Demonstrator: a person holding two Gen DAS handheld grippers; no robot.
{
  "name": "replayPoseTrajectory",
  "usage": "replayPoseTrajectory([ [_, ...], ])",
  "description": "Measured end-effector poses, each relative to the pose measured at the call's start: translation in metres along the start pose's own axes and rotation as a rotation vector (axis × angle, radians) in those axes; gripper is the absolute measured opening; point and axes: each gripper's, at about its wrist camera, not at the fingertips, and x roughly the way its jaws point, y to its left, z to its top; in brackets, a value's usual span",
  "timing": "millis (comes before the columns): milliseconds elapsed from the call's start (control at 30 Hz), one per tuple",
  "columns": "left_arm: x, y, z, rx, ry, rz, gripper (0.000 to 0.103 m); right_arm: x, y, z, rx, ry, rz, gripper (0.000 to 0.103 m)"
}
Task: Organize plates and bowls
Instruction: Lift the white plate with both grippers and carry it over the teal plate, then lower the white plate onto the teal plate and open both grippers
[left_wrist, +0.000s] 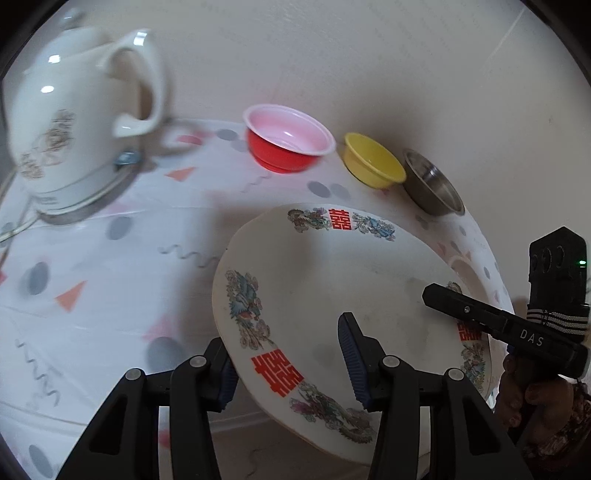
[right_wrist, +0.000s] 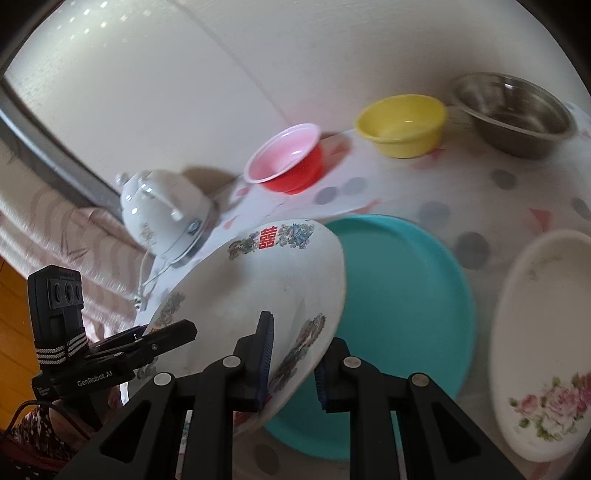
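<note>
Left gripper (left_wrist: 290, 363) and right gripper (right_wrist: 291, 363) each straddle opposite rims of the decorated plate (right_wrist: 258, 280), jaws partly open, contact unclear. Plate tilts above the teal plate (right_wrist: 402, 295); bowls stand beyond.

wall (left_wrist: 332, 55): plain cream | window (right_wrist: 92, 55): frosted, bright | floor (right_wrist: 14, 295): orange wood

We see our right gripper (right_wrist: 291, 363) with its fingers straddling the rim of the white patterned plate (right_wrist: 258, 284), which is tilted above the teal plate (right_wrist: 406, 306); our left gripper (right_wrist: 162, 338) reaches the plate's opposite rim. Beyond stand a red bowl (right_wrist: 291, 162), yellow bowl (right_wrist: 402, 125), steel bowl (right_wrist: 513, 110), a floral plate (right_wrist: 546, 332) and a kettle (right_wrist: 162, 210)
</note>
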Motion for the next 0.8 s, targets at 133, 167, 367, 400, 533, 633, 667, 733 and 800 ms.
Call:
replayPoseTrajectory([
  [133,0.016,-0.014,0.003,0.024,0.034,-0.013,0.049,-0.008,-0.014,-0.005,0.046,-0.012,-0.028,0.02],
  [167,0.019,-0.018,0.004,0.033,0.041,-0.012,0.049,-0.009,-0.018,-0.006,0.058,-0.014,-0.034,0.02],
  [367,0.038,-0.032,0.006,0.068,0.081,0.003,0.049,-0.011,-0.034,-0.01,0.084,-0.023,-0.064,0.02],
  [400,0.04,-0.033,0.006,0.074,0.085,0.007,0.049,-0.011,-0.034,-0.009,0.076,-0.023,-0.077,0.02],
  [533,0.05,-0.039,0.008,0.092,0.111,0.023,0.049,-0.005,-0.038,-0.005,0.058,-0.005,-0.133,0.02],
  [633,0.055,-0.04,0.007,0.09,0.137,0.023,0.048,-0.004,-0.047,-0.005,0.085,0.001,-0.146,0.02],
  [667,0.055,-0.04,0.006,0.09,0.14,0.021,0.048,-0.004,-0.049,-0.006,0.091,0.004,-0.153,0.021],
  [733,0.055,-0.041,0.005,0.096,0.144,0.022,0.048,-0.006,-0.053,-0.008,0.105,0.011,-0.163,0.022],
  [800,0.055,-0.042,0.005,0.096,0.147,0.023,0.048,-0.009,-0.056,-0.01,0.124,0.013,-0.17,0.022],
])
